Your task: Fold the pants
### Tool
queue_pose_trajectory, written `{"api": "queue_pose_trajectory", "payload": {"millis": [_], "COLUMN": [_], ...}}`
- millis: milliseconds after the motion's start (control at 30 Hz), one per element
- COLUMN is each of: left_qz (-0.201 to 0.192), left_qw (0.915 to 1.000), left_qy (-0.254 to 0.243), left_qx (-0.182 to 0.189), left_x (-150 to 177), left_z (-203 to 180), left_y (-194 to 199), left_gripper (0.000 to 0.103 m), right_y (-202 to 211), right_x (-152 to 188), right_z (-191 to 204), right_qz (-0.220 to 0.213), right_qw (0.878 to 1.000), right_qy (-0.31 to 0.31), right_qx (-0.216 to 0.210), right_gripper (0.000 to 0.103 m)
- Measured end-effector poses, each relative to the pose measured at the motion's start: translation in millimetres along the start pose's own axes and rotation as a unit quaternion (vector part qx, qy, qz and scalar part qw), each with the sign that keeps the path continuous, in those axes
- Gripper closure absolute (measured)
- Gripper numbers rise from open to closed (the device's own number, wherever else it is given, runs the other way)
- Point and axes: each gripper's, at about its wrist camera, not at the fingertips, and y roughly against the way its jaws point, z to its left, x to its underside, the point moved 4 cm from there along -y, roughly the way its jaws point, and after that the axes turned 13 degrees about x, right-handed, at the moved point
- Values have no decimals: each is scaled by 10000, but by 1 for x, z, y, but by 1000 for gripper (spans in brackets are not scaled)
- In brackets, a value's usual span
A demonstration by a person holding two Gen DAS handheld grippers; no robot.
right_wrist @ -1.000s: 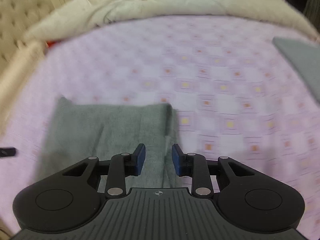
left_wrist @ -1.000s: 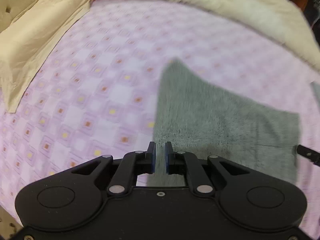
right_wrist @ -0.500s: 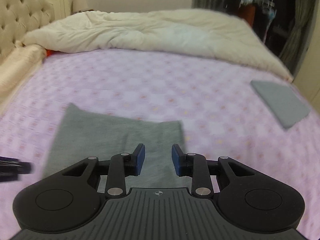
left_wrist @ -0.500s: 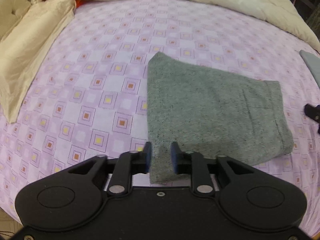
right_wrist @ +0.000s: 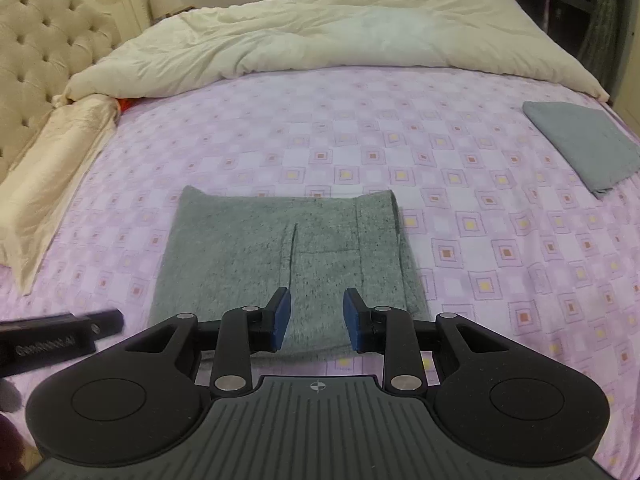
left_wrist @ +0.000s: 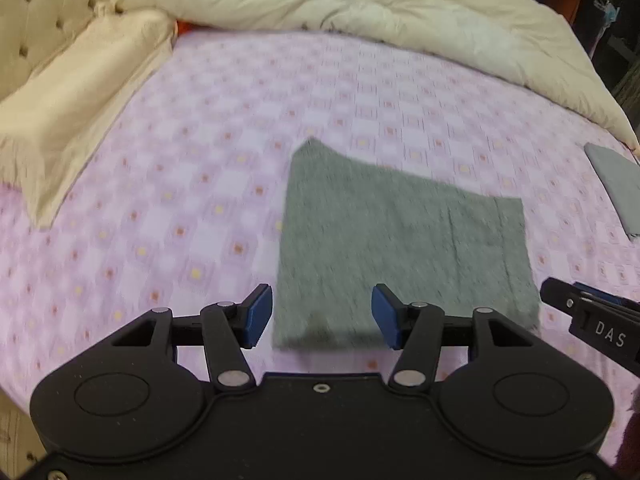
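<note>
The grey knit pants (left_wrist: 400, 248) lie folded into a flat rectangle on the purple patterned bed sheet (left_wrist: 200, 200). My left gripper (left_wrist: 322, 318) hovers over their near left corner. Its jaws are opening wide and nothing is between the pads. In the right wrist view the pants (right_wrist: 288, 256) show a pocket seam and lie just ahead of my right gripper (right_wrist: 316, 320), which stands open above their near edge with nothing held. The other gripper's tip shows at the edge of each view: right gripper (left_wrist: 592, 320), left gripper (right_wrist: 60, 336).
A cream duvet (right_wrist: 320, 32) is bunched along the far side of the bed. A beige pillow (left_wrist: 72, 112) lies on the left against a tufted headboard (right_wrist: 40, 60). A folded grey cloth (right_wrist: 580, 148) lies at the right edge of the sheet.
The left jaws have gone from nearly shut on the pants' near corner to wide apart, letting it go. Both grippers have risen and drawn back from the pants.
</note>
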Motion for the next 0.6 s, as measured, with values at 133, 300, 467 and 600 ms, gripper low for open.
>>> {"api": "queue_pose_trajectory", "payload": {"millis": [133, 300, 467, 600], "left_qz": [107, 141, 89, 13], "left_qw": [9998, 9996, 9997, 9995], "left_qy": [109, 36, 31, 34], "left_qx": [-108, -223, -238, -317], "left_x": [11, 24, 31, 35], "left_z": [-15, -36, -48, -54], "left_y": [11, 26, 38, 46], "left_gripper": [42, 42, 42, 42], "right_y": [17, 33, 50, 59], "right_x": [1, 5, 8, 9], "right_z": [-8, -16, -22, -26], "right_qz": [-96, -156, -330, -446], "right_qw": [9999, 9995, 9985, 9977], "right_qy": [33, 106, 201, 200], "right_qx": [-100, -241, -395, -463], "right_gripper": [74, 74, 74, 74]}}
